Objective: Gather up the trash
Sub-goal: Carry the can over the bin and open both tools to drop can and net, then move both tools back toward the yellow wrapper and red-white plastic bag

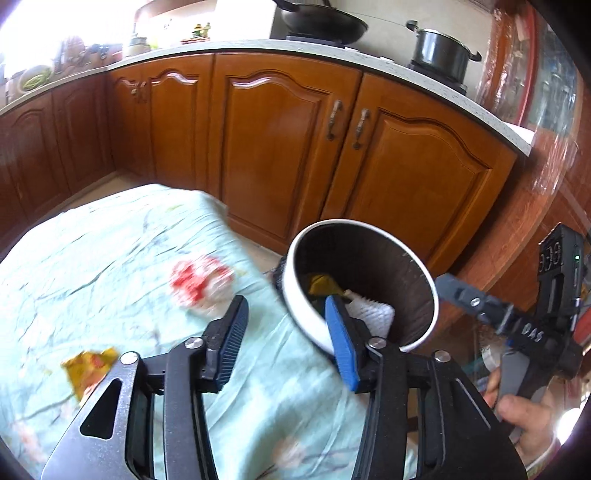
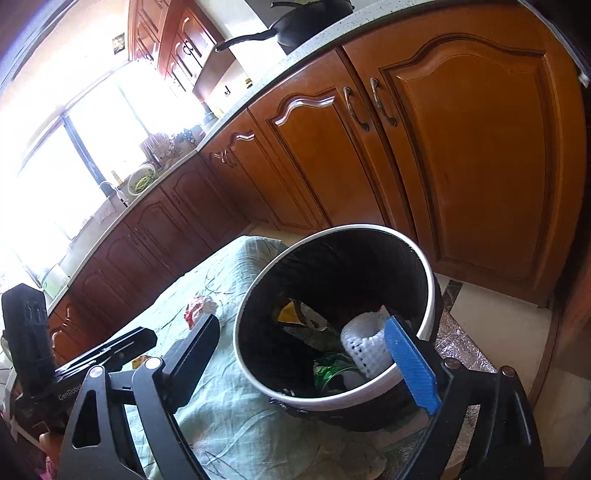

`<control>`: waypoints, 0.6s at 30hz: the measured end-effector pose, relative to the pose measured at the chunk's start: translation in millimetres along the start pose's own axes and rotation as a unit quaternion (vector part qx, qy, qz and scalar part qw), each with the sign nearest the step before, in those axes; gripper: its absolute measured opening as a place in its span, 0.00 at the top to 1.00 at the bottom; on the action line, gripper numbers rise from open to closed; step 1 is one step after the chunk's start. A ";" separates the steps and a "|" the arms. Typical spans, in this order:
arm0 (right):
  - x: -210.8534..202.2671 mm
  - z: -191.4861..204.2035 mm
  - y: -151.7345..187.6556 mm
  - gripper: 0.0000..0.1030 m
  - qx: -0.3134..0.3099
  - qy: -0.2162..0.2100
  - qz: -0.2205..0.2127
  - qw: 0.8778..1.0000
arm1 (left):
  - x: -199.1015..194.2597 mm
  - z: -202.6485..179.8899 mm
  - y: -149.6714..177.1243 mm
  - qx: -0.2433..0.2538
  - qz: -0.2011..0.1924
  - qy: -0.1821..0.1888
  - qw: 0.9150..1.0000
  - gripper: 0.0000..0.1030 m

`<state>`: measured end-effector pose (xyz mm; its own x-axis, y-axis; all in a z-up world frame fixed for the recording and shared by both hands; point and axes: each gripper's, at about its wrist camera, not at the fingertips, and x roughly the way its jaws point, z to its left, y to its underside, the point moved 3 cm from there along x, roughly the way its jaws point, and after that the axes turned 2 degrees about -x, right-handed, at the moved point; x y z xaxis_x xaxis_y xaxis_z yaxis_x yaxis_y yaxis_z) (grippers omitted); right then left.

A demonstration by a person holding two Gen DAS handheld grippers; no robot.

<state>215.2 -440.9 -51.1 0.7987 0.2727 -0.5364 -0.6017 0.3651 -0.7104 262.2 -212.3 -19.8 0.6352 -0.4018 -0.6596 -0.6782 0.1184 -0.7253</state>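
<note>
A round trash bin with a white rim [image 1: 295,295] [image 2: 428,280] and black liner stands at the right edge of a table with a pale green cloth [image 1: 92,258] [image 2: 229,417]. Inside it lie a white foam net [image 2: 364,341], a yellow wrapper [image 2: 291,314] and a green wrapper [image 2: 330,371]. On the cloth lie a red-and-white crumpled wrapper [image 1: 201,282] [image 2: 197,310] and a yellow wrapper [image 1: 88,367]. My left gripper [image 1: 286,328] is open and empty, between the red-and-white wrapper and the bin. My right gripper [image 2: 314,350] is open and empty over the bin's mouth.
Brown wooden kitchen cabinets [image 1: 280,147] [image 2: 461,155] run behind the table under a pale countertop with a wok [image 1: 321,22] and a pot [image 1: 441,51]. Tiled floor [image 2: 491,332] lies to the right of the bin. A bright window [image 2: 74,147] is at the left.
</note>
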 end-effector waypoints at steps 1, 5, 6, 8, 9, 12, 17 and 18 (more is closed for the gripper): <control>-2.0 5.3 1.8 0.08 -0.002 -0.004 -0.002 1.000 | -5.7 7.6 5.1 -0.005 -0.001 -0.007 1.000 0.51; -8.8 26.7 8.6 0.06 -0.018 -0.017 -0.007 1.000 | -27.4 40.5 25.9 -0.038 -0.003 -0.030 0.999 0.47; -9.5 34.6 12.1 0.06 -0.025 -0.023 -0.005 0.999 | -32.4 48.5 30.1 -0.046 -0.004 -0.035 0.998 0.47; -10.0 48.4 19.0 0.05 -0.036 -0.033 -0.003 0.999 | -42.7 65.4 38.9 -0.062 -0.005 -0.046 0.997 0.43; -9.4 54.9 21.8 0.04 -0.040 -0.040 -0.001 0.998 | -47.6 73.1 43.4 -0.069 -0.007 -0.053 0.996 0.43; -4.5 74.0 31.0 0.04 -0.052 -0.054 0.004 0.997 | -58.9 95.4 53.0 -0.089 -0.011 -0.070 0.994 0.40; 6.5 100.0 44.0 0.04 -0.075 -0.061 0.015 0.995 | -71.0 125.1 67.6 -0.121 -0.011 -0.083 0.989 0.37; 8.6 104.2 45.5 0.04 -0.079 -0.062 0.017 0.995 | -73.0 128.9 71.0 -0.125 -0.011 -0.086 0.988 0.37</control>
<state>194.9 -329.1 -40.5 0.7666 0.3933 -0.5077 -0.6130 0.2126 -0.7610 215.3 -57.6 -48.6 0.6895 -0.2391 -0.6837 -0.7201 -0.1255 -0.6824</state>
